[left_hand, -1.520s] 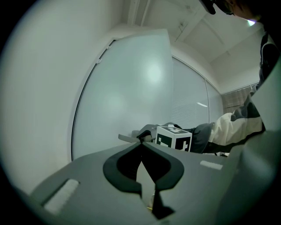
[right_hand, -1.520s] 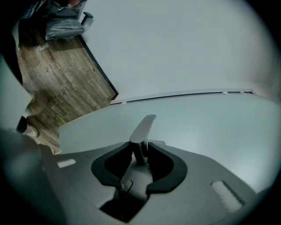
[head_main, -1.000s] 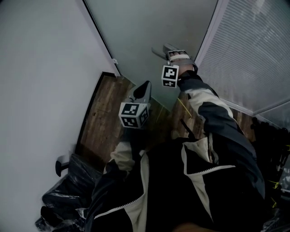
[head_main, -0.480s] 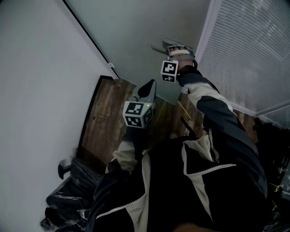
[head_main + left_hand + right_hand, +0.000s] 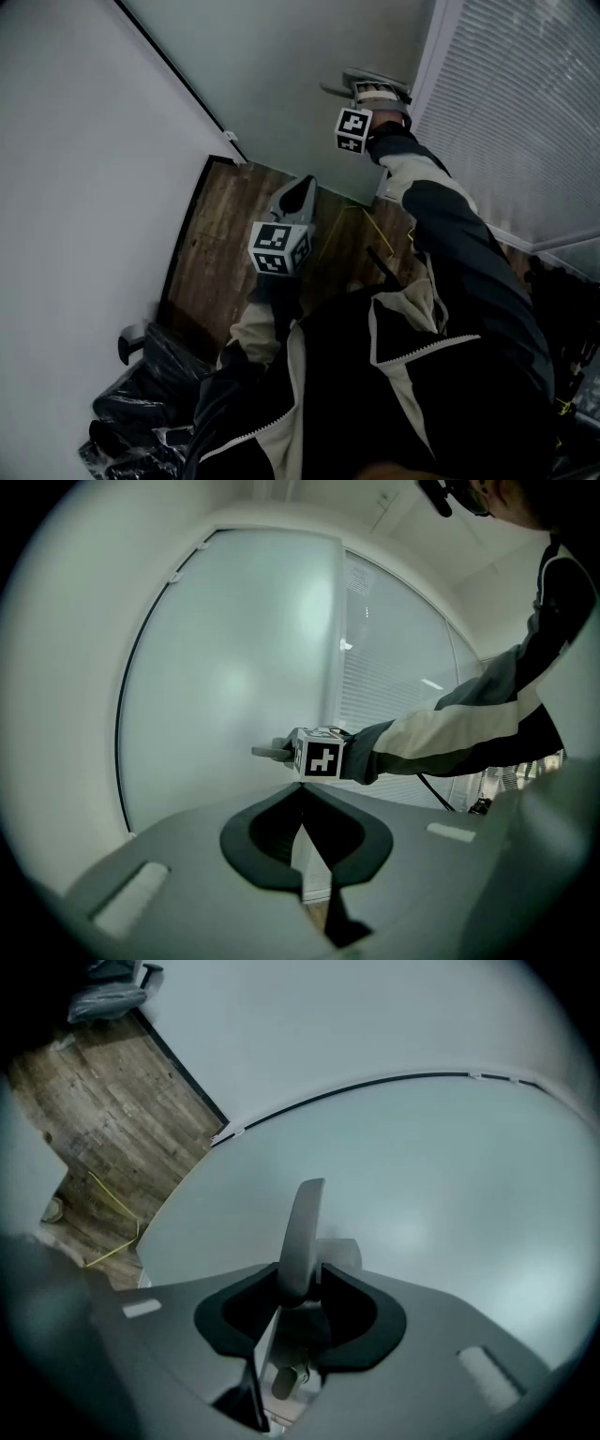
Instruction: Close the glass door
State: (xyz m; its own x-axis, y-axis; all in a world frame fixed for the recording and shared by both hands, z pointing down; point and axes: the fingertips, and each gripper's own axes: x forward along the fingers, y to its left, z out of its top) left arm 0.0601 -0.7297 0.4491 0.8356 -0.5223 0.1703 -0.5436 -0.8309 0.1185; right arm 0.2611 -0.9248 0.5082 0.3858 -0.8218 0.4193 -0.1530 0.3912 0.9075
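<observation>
Clamping its jaws on the handle at one o'clock, the right gripper seems midway through closing the glass door, not yet shut, while the left gripper hangs with jaws together, empty.

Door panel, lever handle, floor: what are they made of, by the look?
Door: frosted glass by the look, matte and pale, nothing sharp shows through.
Handle: probably metal, satin grey, soft sheen.
Floor: wood-look planks with visible grain; real wood or laminate, cannot tell.
</observation>
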